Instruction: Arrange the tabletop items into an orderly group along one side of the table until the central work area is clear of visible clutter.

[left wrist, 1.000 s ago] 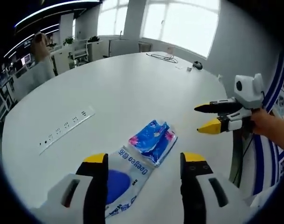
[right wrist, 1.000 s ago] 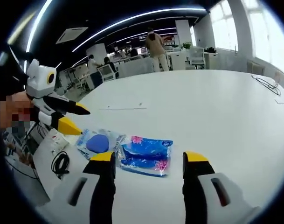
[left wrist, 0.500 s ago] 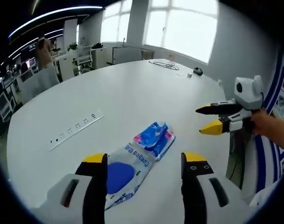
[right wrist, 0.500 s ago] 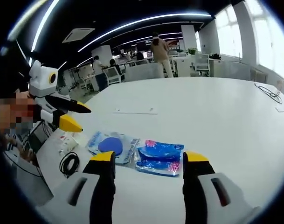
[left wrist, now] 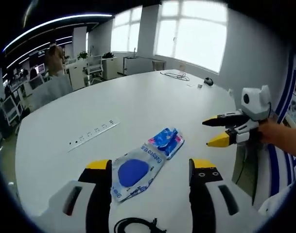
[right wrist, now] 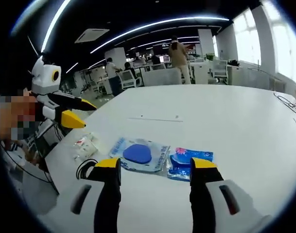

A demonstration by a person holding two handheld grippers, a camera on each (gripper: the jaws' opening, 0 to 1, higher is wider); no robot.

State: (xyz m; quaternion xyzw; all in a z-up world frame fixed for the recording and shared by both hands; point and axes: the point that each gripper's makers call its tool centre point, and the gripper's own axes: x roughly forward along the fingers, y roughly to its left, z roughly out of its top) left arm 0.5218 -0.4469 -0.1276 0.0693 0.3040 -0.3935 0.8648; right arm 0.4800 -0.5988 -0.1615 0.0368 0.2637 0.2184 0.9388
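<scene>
The left tongs (left wrist: pixel 149 170) are released, with both jaws spread apart and nothing between them. They are held above the near edge of the white surface (left wrist: pixel 138 102). The right tongs (right wrist: pixel 155 167) are likewise released and carry nothing; in the left gripper view they appear at the right, held in a hand (left wrist: pixel 279 138) above the edge of the surface.

Two flat packets lie side by side, touching, near this edge of the surface. The clear packet with a blue disc (left wrist: pixel 134 172) lies nearer the left tongs. The blue patterned packet (left wrist: pixel 167 141) lies just beyond it. In the right gripper view the disc packet (right wrist: pixel 140 154) is to the left of the patterned packet (right wrist: pixel 189 161).

A coiled black cable (right wrist: pixel 87 170) lies near the edge of the surface, and a small clear bag (right wrist: pixel 84 145) lies just beside it. A white power strip (left wrist: pixel 93 133) lies well apart from the packets, toward the middle. A second black cable (left wrist: pixel 174 74) lies at the far side.
</scene>
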